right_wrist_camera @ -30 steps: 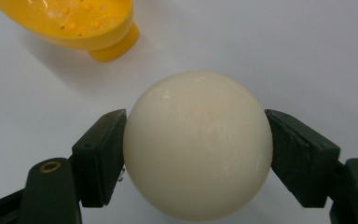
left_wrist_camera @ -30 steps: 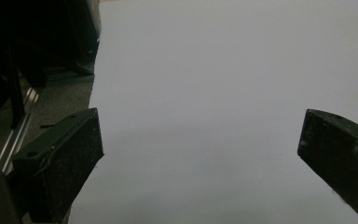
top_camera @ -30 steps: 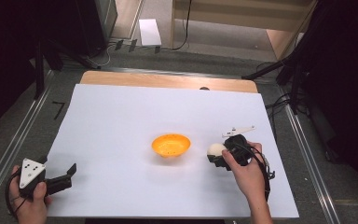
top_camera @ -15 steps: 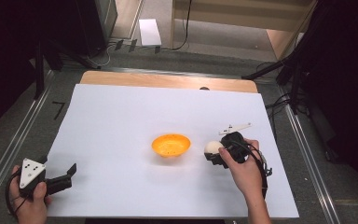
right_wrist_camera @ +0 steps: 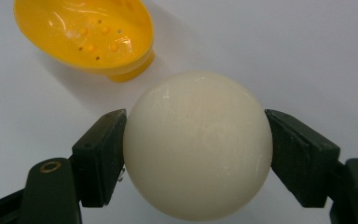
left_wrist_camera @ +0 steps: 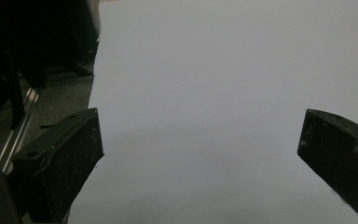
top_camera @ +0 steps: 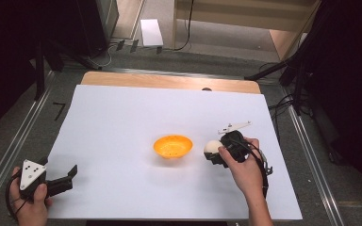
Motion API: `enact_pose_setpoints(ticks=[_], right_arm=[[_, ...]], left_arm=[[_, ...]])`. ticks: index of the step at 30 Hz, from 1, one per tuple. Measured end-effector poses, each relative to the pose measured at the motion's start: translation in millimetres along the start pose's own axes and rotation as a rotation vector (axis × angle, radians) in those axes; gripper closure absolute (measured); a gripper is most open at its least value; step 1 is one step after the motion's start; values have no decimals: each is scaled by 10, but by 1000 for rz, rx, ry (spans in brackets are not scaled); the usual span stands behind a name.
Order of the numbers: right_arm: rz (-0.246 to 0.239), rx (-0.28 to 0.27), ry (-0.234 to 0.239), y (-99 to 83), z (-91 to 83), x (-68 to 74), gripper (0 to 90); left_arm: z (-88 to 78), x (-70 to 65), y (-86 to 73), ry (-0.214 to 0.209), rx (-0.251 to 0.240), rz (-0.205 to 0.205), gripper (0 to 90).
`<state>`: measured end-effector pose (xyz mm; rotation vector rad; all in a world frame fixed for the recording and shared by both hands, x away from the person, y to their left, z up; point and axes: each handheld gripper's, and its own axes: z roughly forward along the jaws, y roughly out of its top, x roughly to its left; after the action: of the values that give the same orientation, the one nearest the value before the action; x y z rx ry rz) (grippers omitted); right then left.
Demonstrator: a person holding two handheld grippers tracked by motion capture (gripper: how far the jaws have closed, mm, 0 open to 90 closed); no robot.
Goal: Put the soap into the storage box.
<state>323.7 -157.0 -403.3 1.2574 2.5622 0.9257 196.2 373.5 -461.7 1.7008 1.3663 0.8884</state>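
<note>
From my left tool (left_wrist_camera: pixel 200 154) I see its two black jaws standing wide apart, with nothing between them. Under them lies the plain white table (left_wrist_camera: pixel 223 70). At the left the white surface ends in an edge, and beyond it I see a dark floor (left_wrist_camera: pixel 51 88) with a metal rail (left_wrist_camera: pixel 16 144).

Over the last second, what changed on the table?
The right claw, shut on the cream-white smooth ball, carried it a little leftward, closer to the shallow orange plastic bowl; ball and bowl are still apart. No grasp or release: the grip held throughout. The bowl stayed put, and the left claw stayed open and empty at the white sheet's near-left corner.
</note>
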Motion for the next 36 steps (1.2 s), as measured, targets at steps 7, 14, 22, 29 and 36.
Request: enact_pose_setpoints(ticks=[7, 14, 22, 29, 36], right_arm=[[-1, 0, 3, 45, 2, 29, 251], [-5, -1, 4, 82, 11, 50, 251], [-14, -2, 8, 132, 12, 77, 251], [-20, -4, 12, 194, 23, 116, 251], [-29, -3, 18, 259, 49, 163, 251]], left_arm=[[0, 1, 0, 0, 1, 1, 0], [0, 0, 0, 0, 0, 0, 0], [1, 2, -1, -2, -1, -3, 0], [1, 3, -1, -2, -2, -3, 0], [1, 4, -1, -2, -2, -3, 0]])
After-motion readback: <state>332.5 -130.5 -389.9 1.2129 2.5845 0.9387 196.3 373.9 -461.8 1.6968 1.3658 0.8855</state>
